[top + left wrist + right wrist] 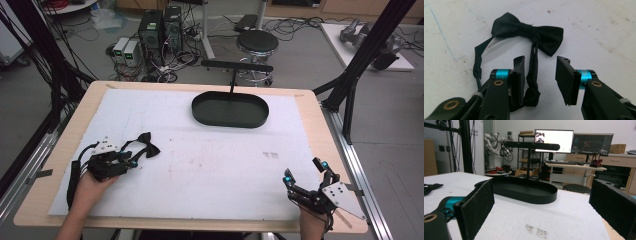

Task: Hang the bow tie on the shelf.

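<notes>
We have a black bow tie lying on the white mat at the left of the table, just beyond our left gripper. In the high view the bow sits at about one o'clock from that gripper's tips, nearly touching them. In the left gripper view the bow lies crosswise at twelve o'clock, its long axis running from nine to three, while its neck strap runs straight back toward us, from twelve to six, down the gap between the jaws. The jaws stand moderately apart and grip nothing; the strap lies close against the left jaw's inner face. We judge that closing here would pinch the strap, not the bow itself.

Our right gripper rests at the table's right near corner, well apart from the tie, jaws spread wide and empty. The left hand is plainly the nearer one. The black oval tray with its T-shaped stand lies at about one o'clock from the tie, well away.
</notes>
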{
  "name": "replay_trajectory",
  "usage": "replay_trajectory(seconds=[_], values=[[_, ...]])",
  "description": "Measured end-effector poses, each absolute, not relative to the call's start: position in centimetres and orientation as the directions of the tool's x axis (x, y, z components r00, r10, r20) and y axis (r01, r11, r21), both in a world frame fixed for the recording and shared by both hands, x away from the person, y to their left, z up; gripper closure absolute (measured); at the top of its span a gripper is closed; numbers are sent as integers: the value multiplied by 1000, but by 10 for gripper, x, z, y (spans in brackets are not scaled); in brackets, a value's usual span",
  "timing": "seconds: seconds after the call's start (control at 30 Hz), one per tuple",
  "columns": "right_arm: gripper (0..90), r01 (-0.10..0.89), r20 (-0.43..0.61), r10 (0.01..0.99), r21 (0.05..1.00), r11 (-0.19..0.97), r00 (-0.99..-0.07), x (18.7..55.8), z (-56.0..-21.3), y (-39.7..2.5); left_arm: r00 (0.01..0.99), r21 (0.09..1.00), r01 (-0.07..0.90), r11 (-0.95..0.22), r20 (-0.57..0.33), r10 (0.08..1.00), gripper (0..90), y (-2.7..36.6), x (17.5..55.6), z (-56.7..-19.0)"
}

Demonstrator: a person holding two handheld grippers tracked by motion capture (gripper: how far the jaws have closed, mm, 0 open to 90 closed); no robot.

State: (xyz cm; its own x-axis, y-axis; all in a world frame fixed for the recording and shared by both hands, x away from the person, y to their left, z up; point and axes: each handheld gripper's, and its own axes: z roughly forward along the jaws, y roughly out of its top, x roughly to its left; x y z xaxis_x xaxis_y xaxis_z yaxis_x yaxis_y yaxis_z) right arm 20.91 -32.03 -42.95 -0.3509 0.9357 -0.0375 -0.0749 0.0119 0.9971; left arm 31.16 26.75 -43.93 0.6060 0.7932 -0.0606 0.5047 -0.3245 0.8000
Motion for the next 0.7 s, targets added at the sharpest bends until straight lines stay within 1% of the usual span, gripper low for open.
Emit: replay_trajectory(seconds=[0.27, 0.47, 0.53, 0.6, 0.7], values=[[51, -76, -41, 937, 997, 16, -346, 209, -430, -321, 604, 780, 524, -342, -58, 795, 678, 265, 316, -444], [52, -77, -43, 938, 997, 17, -343, 209, -431, -321, 590, 776, 532, -339, -52, 806, 699, 261, 316, -447], [51, -76, -42, 939, 997, 17, -341, 209, -431, -321, 587, 773, 525, -356, -26, 809, 752, 261, 315, -447], [52, -76, -42, 939, 997, 16, -341, 209, -431, -321, 599, 776, 516, -364, -23, 800, 836, 260, 314, -447], [51, -77, -42, 940, 997, 17, -340, 209, -431, -321, 613, 778, 494, -388, 5, 790, 870, 256, 312, -447]])
